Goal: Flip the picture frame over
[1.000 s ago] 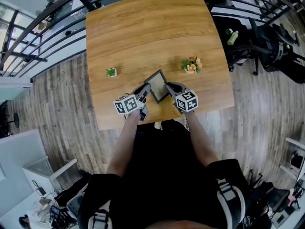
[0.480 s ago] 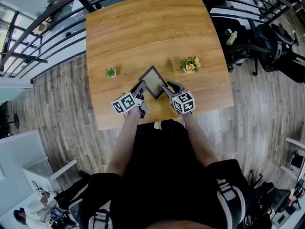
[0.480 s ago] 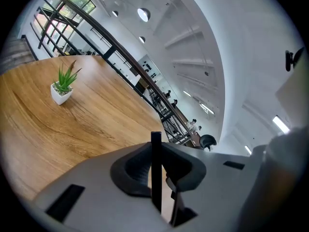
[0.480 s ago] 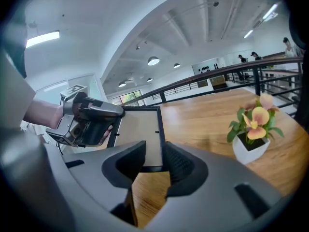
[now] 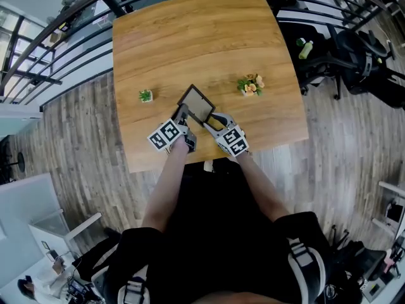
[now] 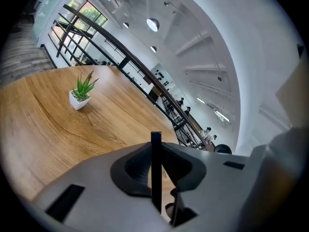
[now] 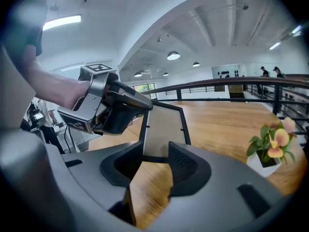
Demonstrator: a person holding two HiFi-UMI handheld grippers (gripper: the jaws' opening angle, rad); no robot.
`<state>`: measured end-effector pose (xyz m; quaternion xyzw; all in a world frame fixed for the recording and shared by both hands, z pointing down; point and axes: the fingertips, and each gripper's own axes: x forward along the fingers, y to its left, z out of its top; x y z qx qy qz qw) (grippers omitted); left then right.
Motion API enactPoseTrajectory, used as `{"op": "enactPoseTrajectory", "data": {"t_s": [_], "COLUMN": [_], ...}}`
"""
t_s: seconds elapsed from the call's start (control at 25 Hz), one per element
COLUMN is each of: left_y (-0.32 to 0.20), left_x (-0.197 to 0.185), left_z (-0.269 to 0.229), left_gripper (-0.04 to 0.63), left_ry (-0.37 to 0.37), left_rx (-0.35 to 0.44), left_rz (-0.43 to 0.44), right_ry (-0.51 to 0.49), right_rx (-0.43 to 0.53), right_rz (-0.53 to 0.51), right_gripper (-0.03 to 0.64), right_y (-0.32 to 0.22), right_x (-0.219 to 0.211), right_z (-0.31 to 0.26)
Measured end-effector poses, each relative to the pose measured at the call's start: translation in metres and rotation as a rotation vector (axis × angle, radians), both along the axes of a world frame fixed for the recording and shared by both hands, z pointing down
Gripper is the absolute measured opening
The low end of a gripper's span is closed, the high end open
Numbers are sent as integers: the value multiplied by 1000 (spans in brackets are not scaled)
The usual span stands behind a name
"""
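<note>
Worktop: wooden, beside a black railing above plank flooring; I view it steeply from overhead
Picture frame: near the worktop's front edge, between the two hand-held grippers, tilted up from the wood; I see its pale panel turned toward the right gripper view, and cannot tell whether its lower edge touches the wood
Left hand-held gripper: jaws clamped on the frame's left edge; in its own view I read the dark rim edge-on between the pads
Right hand-held gripper: jaws have just been opening and stand apart; the frame's near edge sits at their tips, pads not pressing on it
Green plant: small white pot, left of the frame, apart from it
Flower pot: right of the frame, apart from it
</note>
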<state>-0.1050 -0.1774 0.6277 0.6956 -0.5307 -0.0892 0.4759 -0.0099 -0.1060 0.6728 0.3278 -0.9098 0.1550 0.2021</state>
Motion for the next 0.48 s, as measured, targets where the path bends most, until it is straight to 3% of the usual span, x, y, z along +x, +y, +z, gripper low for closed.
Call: {"op": "enactPoseTrajectory", "data": {"t_s": [0.28,0.48], "left_y": [-4,-1], "left_x": [-8,-4], "left_z": [-7,-13], "left_gripper": [73,74], "left_ry": [-43,-19], "left_rx": [4,-16], "left_rz": [-100,-145], "right_ry": [58,197], "right_rx": [44,136], "right_rz": [-49,-97], "right_gripper": [183,201], "right_y": [5,10], "right_x": [-15,-22], "right_z": [-3,-1]}}
